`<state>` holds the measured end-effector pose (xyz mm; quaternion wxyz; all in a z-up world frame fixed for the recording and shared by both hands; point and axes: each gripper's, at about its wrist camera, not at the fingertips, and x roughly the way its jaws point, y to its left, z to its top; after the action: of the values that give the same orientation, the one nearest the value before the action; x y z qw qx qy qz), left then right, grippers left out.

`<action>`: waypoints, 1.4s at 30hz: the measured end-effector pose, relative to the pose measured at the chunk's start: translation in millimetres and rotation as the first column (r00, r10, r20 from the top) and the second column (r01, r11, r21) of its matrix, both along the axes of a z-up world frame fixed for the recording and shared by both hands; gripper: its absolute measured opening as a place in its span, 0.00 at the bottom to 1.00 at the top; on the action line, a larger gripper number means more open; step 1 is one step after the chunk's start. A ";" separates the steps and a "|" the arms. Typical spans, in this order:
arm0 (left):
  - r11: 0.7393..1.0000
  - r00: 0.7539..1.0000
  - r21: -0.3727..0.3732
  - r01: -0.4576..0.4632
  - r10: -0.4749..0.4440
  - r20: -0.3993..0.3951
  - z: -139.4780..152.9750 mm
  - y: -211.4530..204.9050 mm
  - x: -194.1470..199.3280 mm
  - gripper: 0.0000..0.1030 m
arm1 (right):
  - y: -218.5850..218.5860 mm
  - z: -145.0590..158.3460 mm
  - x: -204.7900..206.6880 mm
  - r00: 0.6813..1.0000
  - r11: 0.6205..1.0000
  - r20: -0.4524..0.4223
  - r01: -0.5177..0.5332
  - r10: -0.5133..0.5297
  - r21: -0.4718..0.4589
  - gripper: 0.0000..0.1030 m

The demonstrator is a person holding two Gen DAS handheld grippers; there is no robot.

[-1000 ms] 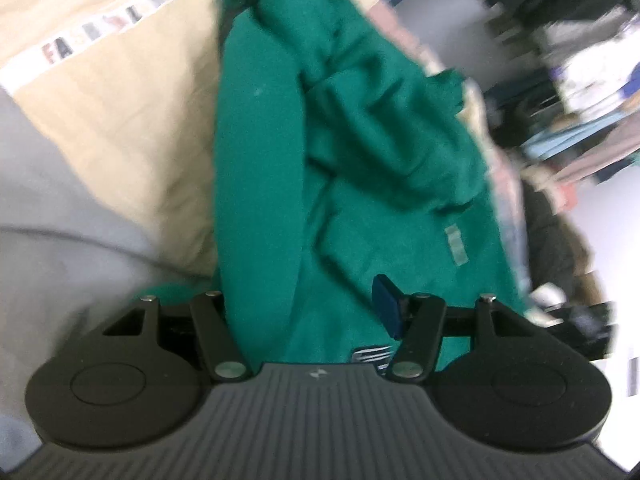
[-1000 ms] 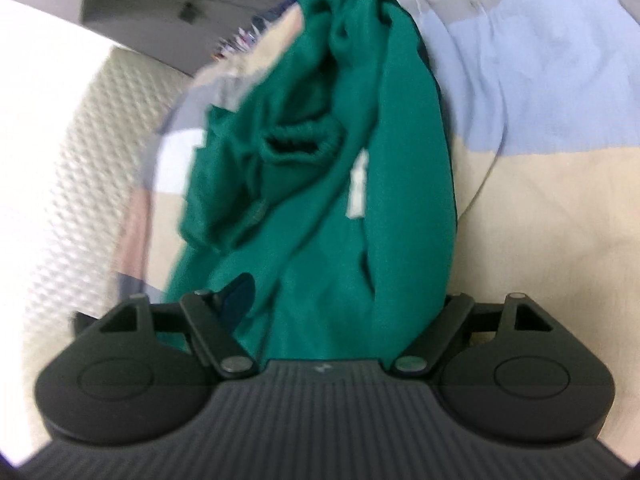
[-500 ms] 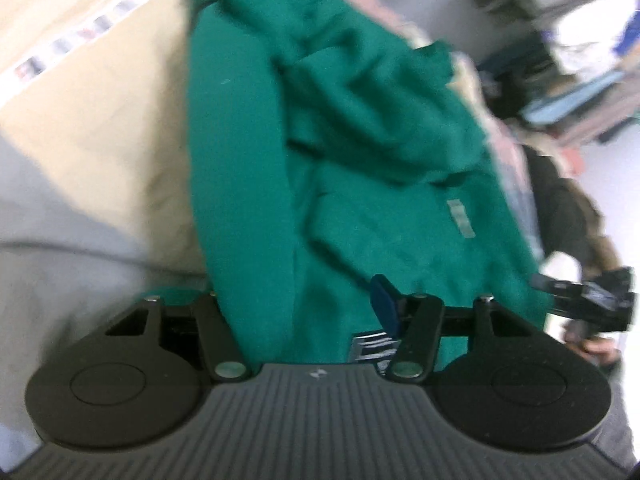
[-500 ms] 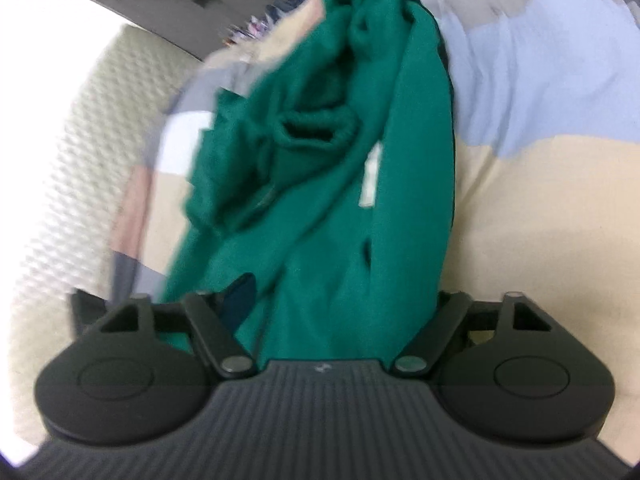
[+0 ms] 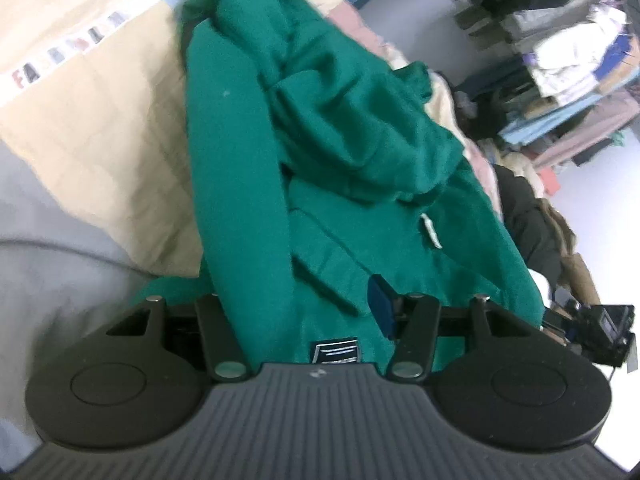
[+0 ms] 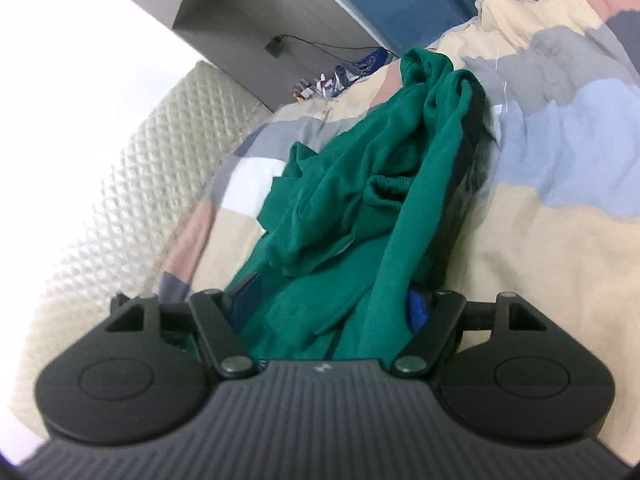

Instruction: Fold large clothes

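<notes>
Jaws: left gripper point(image 5: 296, 312) and right gripper point(image 6: 332, 312) both clamp green garment point(image 5: 320, 140) (bunched) | over patchwork bedspread point(image 6: 540, 240)

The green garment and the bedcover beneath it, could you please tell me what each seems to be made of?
The green garment looks like soft, matte knit cotton or fleece: thick rounded folds, a ribbed cuff, no sheen. The bedcover seems to be quilted woven cotton, matte, in beige, grey and blue patches with faint stitched lines. Neither fibre can be told for certain.
</notes>
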<state>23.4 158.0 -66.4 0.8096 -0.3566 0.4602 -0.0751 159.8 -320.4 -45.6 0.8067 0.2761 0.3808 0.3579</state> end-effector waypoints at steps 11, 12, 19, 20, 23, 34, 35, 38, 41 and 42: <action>0.990 0.991 0.139 -0.003 0.022 -0.132 -23.7 -18.3 16.0 0.44 | 36.7 -65.5 46.0 0.956 0.941 -0.288 -0.038 -0.064 -0.337 0.38; 0.989 0.991 0.145 -0.024 0.043 -0.129 -21.4 -18.6 14.2 0.29 | 36.0 -64.2 44.9 0.958 0.937 -0.277 -0.031 -0.071 -0.349 0.33; 0.982 0.984 0.084 -0.170 0.174 -0.047 10.0 -3.7 -13.4 0.09 | 10.3 -24.3 23.5 0.986 0.980 -0.149 0.047 -0.076 -0.193 0.11; 0.981 0.982 0.060 -0.186 0.187 -0.017 19.5 0.6 -19.8 0.08 | 7.3 -18.8 21.0 0.987 0.984 -0.143 0.049 -0.074 -0.169 0.11; 0.973 0.973 -0.016 -0.230 0.230 0.035 43.2 13.4 -36.0 0.07 | -5.5 -1.9 13.7 0.991 0.993 -0.114 0.059 -0.071 -0.101 0.10; 0.960 0.956 -0.177 -0.219 0.247 0.158 126.7 19.5 -110.3 0.07 | -53.8 75.7 -39.4 0.995 0.987 0.031 0.089 -0.094 0.133 0.10; 0.959 0.956 -0.188 -0.212 0.243 0.163 132.1 17.8 -119.6 0.07 | -58.2 79.4 -47.0 0.994 0.986 0.043 0.089 -0.096 0.137 0.10; 0.955 0.954 -0.218 -0.201 0.241 0.176 142.4 10.6 -144.1 0.07 | -74.5 84.1 -66.9 0.992 0.984 0.046 0.107 -0.114 0.145 0.10; 0.947 0.950 -0.242 -0.214 0.259 0.173 142.3 5.7 -155.7 0.06 | -84.8 79.8 -74.4 0.988 0.976 0.009 0.150 -0.153 0.160 0.11; 0.945 0.947 -0.239 -0.224 0.269 0.175 143.1 6.2 -154.2 0.06 | -87.1 78.1 -71.0 0.986 0.973 -0.006 0.164 -0.165 0.163 0.11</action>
<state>-130.8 164.1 76.6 0.8121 -0.4878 0.3148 -0.0589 88.8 -407.5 32.5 0.8097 0.3702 0.3230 0.3210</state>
